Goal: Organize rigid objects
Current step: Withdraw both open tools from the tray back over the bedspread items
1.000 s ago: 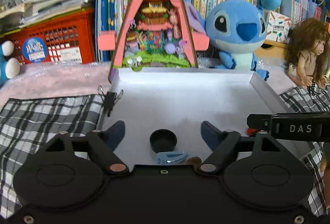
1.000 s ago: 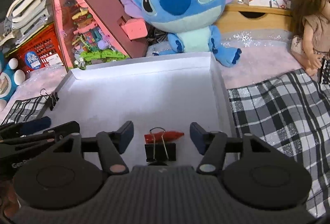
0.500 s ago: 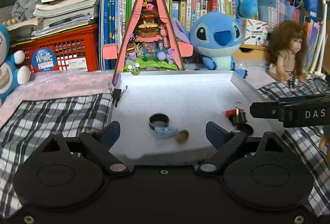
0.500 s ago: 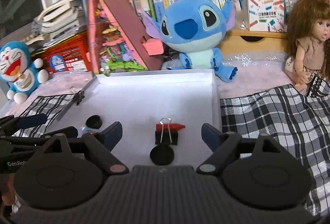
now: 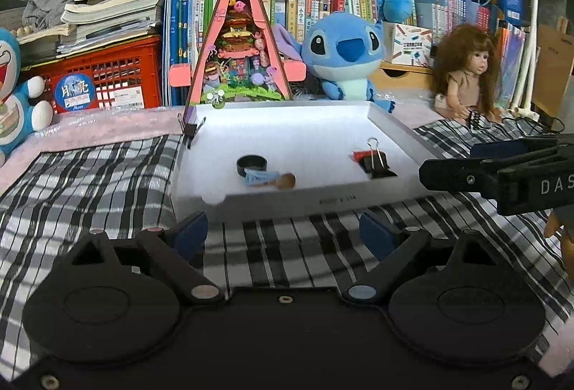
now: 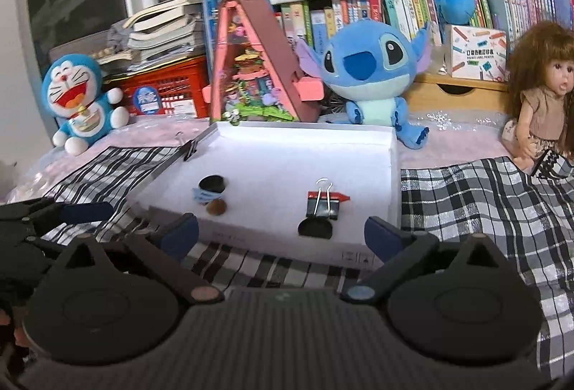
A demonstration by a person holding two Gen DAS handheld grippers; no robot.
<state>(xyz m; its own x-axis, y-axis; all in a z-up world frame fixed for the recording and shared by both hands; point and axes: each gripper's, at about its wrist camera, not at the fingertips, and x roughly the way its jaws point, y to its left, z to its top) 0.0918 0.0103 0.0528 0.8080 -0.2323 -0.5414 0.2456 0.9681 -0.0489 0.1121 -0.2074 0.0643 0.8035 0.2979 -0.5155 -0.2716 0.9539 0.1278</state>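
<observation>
A white shallow box (image 5: 305,201) (image 6: 393,182) lies on a checked cloth. In it, on the left, are a black round cap (image 5: 252,164) (image 6: 212,183), a blue clip (image 5: 261,177) (image 6: 202,195) and a brown round piece (image 5: 286,180) (image 6: 216,207). On the right are a black binder clip (image 5: 375,161) (image 6: 323,205), a red piece (image 5: 358,153) (image 6: 340,197) and a black disc (image 5: 384,175) (image 6: 315,229). My left gripper (image 5: 283,232) and right gripper (image 6: 281,234) are open and empty, both in front of the box's near wall.
Another binder clip (image 5: 190,131) (image 6: 190,149) grips the box's far left corner. Behind the box stand a pink triangular toy house (image 5: 238,45), a blue plush (image 5: 344,56), a doll (image 5: 466,70), a red crate (image 5: 104,78) and book shelves. The right gripper shows in the left wrist view (image 5: 502,171).
Both grippers have pulled back out of the box toward me and now sit over the cloth in front of it. The objects in the box have not moved.
</observation>
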